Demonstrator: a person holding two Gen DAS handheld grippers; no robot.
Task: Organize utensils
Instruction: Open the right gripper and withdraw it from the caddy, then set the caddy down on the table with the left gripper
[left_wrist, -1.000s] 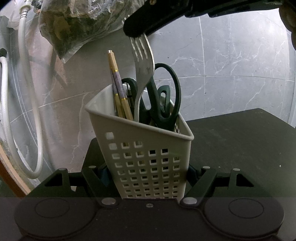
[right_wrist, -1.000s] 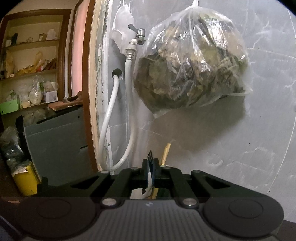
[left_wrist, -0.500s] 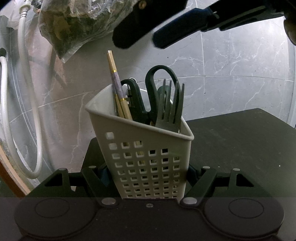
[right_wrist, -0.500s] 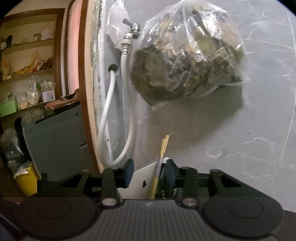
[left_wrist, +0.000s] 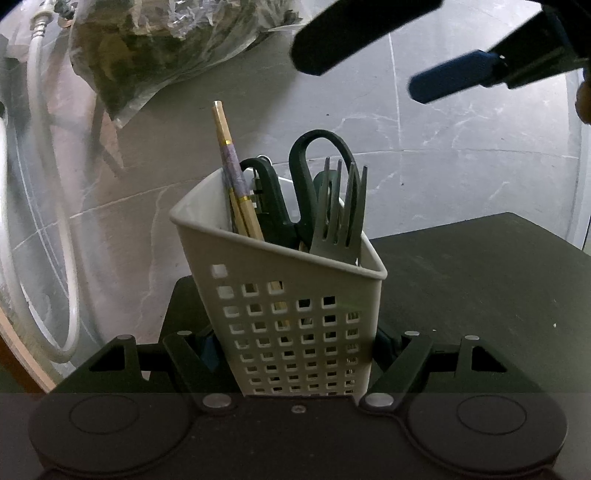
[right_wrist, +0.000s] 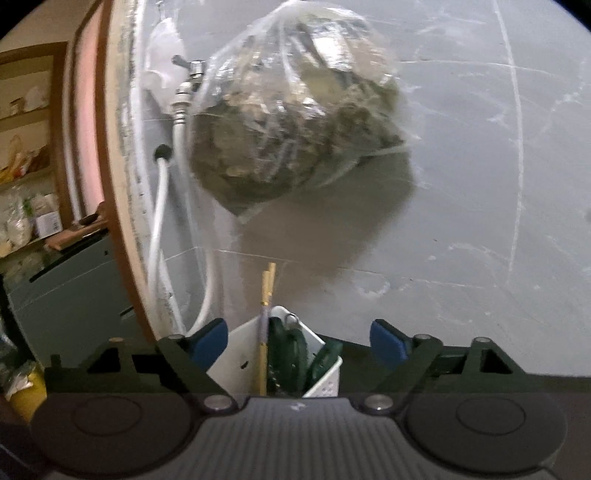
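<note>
Fork (left_wrist: 341, 218): released, now standing tines-up in the caddy (left_wrist: 295, 314), below the right gripper (right_wrist: 298, 341), whose fingers have just spread wide and empty. Left gripper (left_wrist: 295, 354) clamps the caddy base. Placement appears complete.

Both grippers are black plastic with silver screws, round discs and triangular cut-outs; the right gripper (right_wrist: 297, 341) has blue fingertips (right_wrist: 208, 339).

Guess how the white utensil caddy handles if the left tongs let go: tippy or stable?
Probably tippy: the caddy is tall and narrow, and leans in the left tongs. Scissors, fork and chopsticks stick out above the rim, likely making it top-heavy. The perforated plastic looks light.
</note>
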